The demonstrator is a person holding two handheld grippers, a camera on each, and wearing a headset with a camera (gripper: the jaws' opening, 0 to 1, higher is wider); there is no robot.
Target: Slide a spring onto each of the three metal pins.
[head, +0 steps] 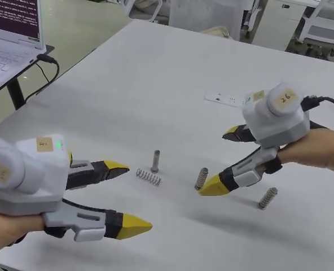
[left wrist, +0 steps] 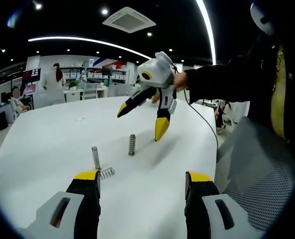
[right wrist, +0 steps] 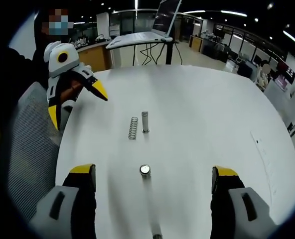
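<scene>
- Left tool (head: 126, 196), by the near edge of the surface (head: 155, 68): jaws wide apart, empty.
- Second sprung pin (head: 267, 197), near right.
- Loose spring (head: 149, 177) lies flat just ahead of the left tool, long axis crosswise to its jaws.
- Bare pin (head: 155, 161) stands upright just beyond the spring.
- Right tool (head: 220, 161), open and empty, straddles a sprung pin (head: 201, 178); probably farther from the spring.

A loose spring (head: 149, 176) is laid on the table (head: 155, 84) just at the bare pin's (head: 155, 160) 6 o'clock; a sprung pin (head: 201, 178) is set at its 4 o'clock, another spring (head: 267, 197) beyond.
</scene>
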